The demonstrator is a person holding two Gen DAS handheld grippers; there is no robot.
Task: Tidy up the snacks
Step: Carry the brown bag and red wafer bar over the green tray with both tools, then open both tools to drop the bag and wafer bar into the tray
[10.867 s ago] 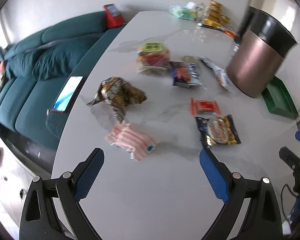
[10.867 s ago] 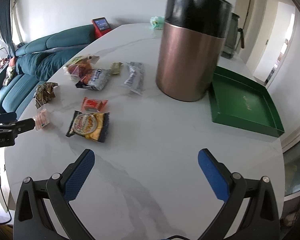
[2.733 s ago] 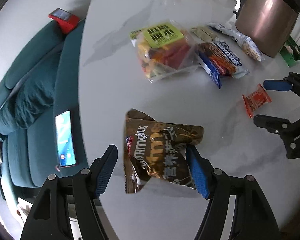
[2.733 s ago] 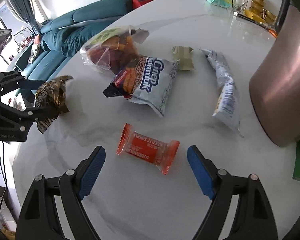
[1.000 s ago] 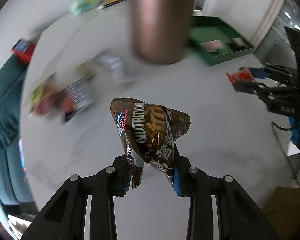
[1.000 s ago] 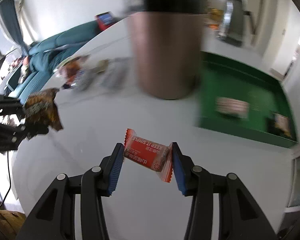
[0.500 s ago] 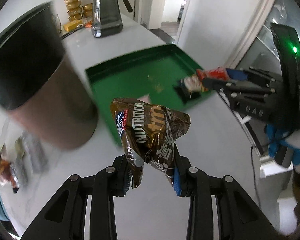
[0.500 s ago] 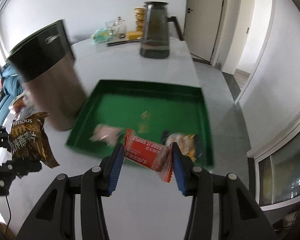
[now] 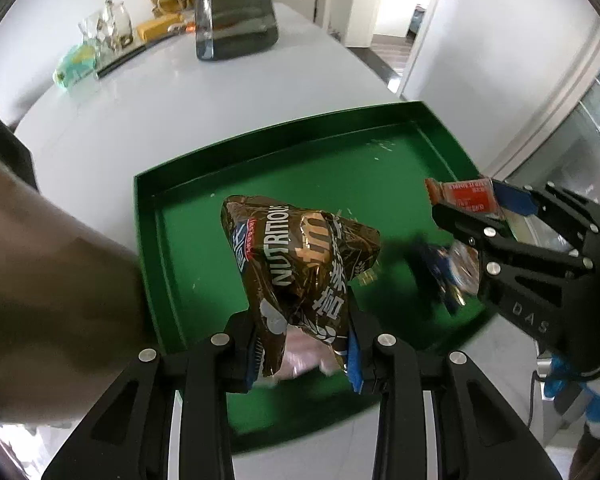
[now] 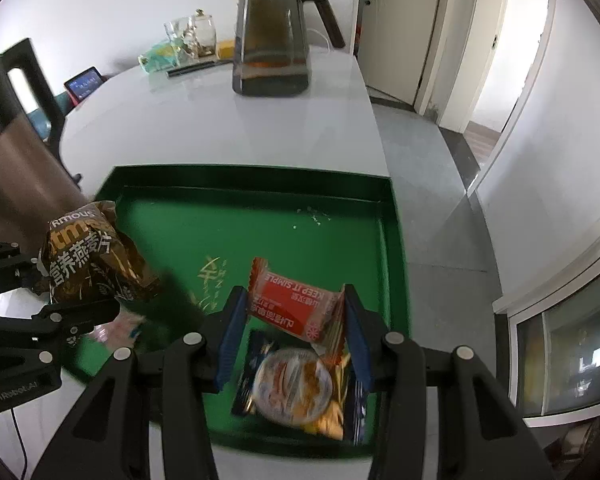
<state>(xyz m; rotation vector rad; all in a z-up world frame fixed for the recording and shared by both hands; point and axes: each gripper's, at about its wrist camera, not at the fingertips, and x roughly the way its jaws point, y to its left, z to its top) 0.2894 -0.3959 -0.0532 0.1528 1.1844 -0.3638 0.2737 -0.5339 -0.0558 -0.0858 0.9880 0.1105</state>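
My left gripper [image 9: 305, 356] is shut on a brown oat snack bag [image 9: 300, 264] and holds it above the near left part of the green tray [image 9: 260, 152]. My right gripper [image 10: 292, 340] is shut on a small red snack packet [image 10: 296, 304] above the tray's [image 10: 340, 240] near right part. In the tray lie a blue and gold biscuit pack [image 10: 300, 392] under the right gripper and a pink striped packet [image 9: 304, 360] under the left one. The right gripper [image 9: 500, 216] with its red packet [image 9: 464, 196] shows in the left wrist view; the brown bag [image 10: 88, 260] shows in the right wrist view.
A copper bin [image 10: 16, 184] with a black lid stands left of the tray. A dark glass kettle [image 10: 272, 40], glasses [image 10: 188, 36] and a teal packet [image 10: 158, 56] stand at the table's far end. The table's right edge [image 10: 376, 120] drops to the floor.
Both grippers have moved forward over the green tray with their snacks still held. The tray now fills the middle of both views and the copper bin has slid off to the left.
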